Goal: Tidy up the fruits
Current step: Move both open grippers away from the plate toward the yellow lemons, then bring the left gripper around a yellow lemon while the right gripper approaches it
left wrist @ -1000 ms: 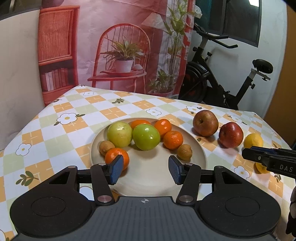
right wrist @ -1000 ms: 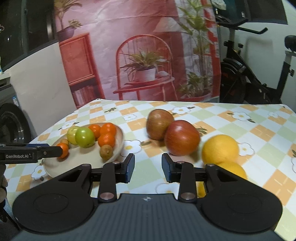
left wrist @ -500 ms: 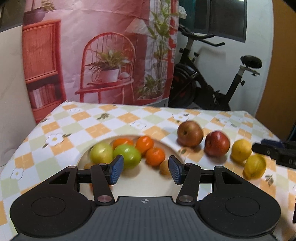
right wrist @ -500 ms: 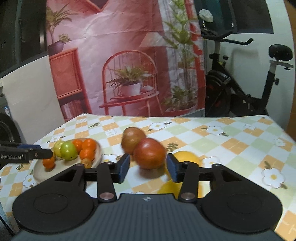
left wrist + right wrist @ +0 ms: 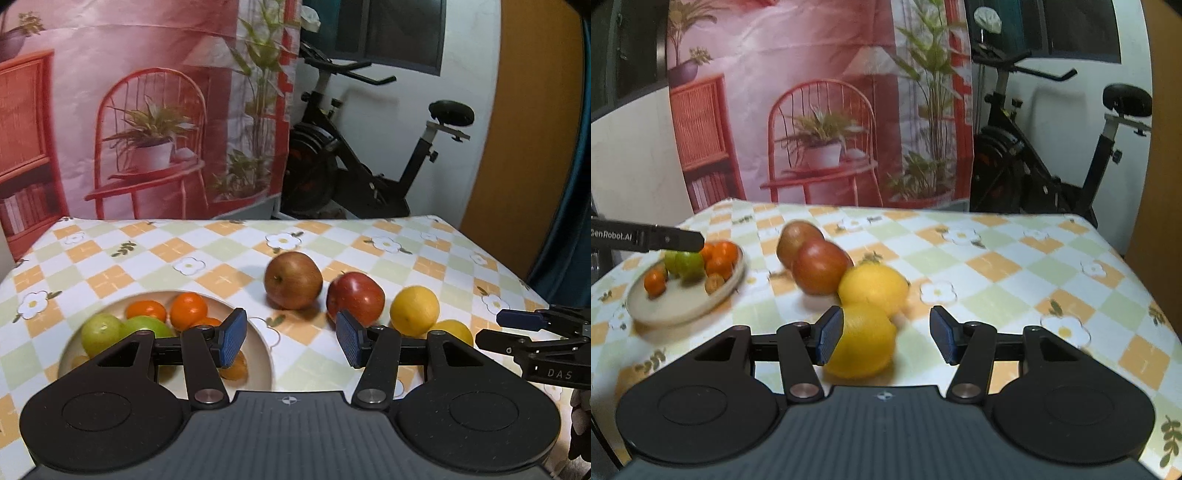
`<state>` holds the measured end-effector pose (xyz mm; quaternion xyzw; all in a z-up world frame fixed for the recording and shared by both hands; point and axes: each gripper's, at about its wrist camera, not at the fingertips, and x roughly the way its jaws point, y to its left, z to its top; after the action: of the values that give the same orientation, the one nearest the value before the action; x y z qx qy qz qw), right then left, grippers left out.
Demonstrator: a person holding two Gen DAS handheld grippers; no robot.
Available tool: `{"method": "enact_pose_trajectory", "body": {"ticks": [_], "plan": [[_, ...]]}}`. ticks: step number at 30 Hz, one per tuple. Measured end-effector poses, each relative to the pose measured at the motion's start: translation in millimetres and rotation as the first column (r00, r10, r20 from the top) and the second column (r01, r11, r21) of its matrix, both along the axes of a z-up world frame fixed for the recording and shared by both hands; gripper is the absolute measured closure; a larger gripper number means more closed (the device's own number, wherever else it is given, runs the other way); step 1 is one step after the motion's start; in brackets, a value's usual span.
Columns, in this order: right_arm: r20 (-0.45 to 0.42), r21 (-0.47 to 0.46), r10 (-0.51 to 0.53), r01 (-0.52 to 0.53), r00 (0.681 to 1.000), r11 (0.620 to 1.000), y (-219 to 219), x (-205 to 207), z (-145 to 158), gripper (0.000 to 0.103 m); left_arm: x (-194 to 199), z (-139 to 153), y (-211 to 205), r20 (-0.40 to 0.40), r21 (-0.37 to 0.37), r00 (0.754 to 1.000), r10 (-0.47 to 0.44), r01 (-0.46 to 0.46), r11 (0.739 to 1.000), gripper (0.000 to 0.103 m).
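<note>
A beige plate (image 5: 264, 363) (image 5: 679, 310) holds green apples (image 5: 101, 332), oranges (image 5: 188, 310) and small brown fruits. On the checked tablecloth to its right lie a brownish apple (image 5: 293, 280) (image 5: 798, 240), a red apple (image 5: 354, 299) (image 5: 822, 266) and two lemons (image 5: 415, 310) (image 5: 873, 284). My left gripper (image 5: 291, 341) is open and empty, above the plate's right rim. My right gripper (image 5: 886, 334) is open; the nearer lemon (image 5: 862, 347) lies just ahead of it, by the left finger.
The table's right edge (image 5: 1145, 280) is close to the lemons. An exercise bike (image 5: 369, 155) and a printed backdrop (image 5: 147, 110) stand behind the table. The right gripper shows at the right of the left wrist view (image 5: 532, 332).
Both grippers pulled back and swung right. The right gripper opened wider and moved from the red apple to the nearer lemon. The left gripper moved from over the plate to its right rim.
</note>
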<state>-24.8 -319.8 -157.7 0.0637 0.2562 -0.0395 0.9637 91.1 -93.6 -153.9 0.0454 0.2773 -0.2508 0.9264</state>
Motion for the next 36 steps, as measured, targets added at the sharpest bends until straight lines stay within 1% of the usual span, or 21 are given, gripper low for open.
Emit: {"method": "enact_pose_trajectory", "body": {"ticks": [5, 12, 15, 23, 30, 36], "plan": [[-0.028, -0.025, 0.001, -0.002, 1.000, 1.000, -3.6, -0.6, -6.2, 0.047, 4.4, -6.9, -8.1, -0.023, 0.001, 1.000, -0.016, 0.016, 1.000, 0.047], [-0.123, -0.064, 0.054, -0.062, 0.991, 0.996, -11.9, 3.9, -23.5, 0.047, 9.8, -9.0, -27.9, -0.026, 0.008, 0.998, -0.060, 0.060, 0.998, 0.047], [-0.144, -0.049, 0.077, -0.085, 0.987, 0.995, -18.2, 7.8, -29.8, 0.047, 9.9, -11.6, -33.9, -0.029, 0.014, 0.996, -0.079, 0.080, 0.997, 0.047], [-0.175, -0.033, 0.195, -0.204, 0.965, 0.978, -15.6, 26.5, -37.6, 0.046, 13.5, -14.3, -38.7, -0.048, 0.010, 0.993, -0.109, 0.109, 0.994, 0.047], [-0.173, -0.026, 0.255, -0.264, 0.951, 0.964, -4.2, 35.3, -37.8, 0.047, 22.6, -17.9, -41.1, -0.110, -0.034, 0.987, -0.116, 0.113, 0.993, 0.048], [-0.182, -0.042, 0.275, -0.286, 0.944, 0.957, 0.3, 38.3, -38.5, 0.047, 29.6, -25.1, -52.8, -0.169, -0.080, 0.973, -0.158, 0.147, 0.986, 0.049]]}}
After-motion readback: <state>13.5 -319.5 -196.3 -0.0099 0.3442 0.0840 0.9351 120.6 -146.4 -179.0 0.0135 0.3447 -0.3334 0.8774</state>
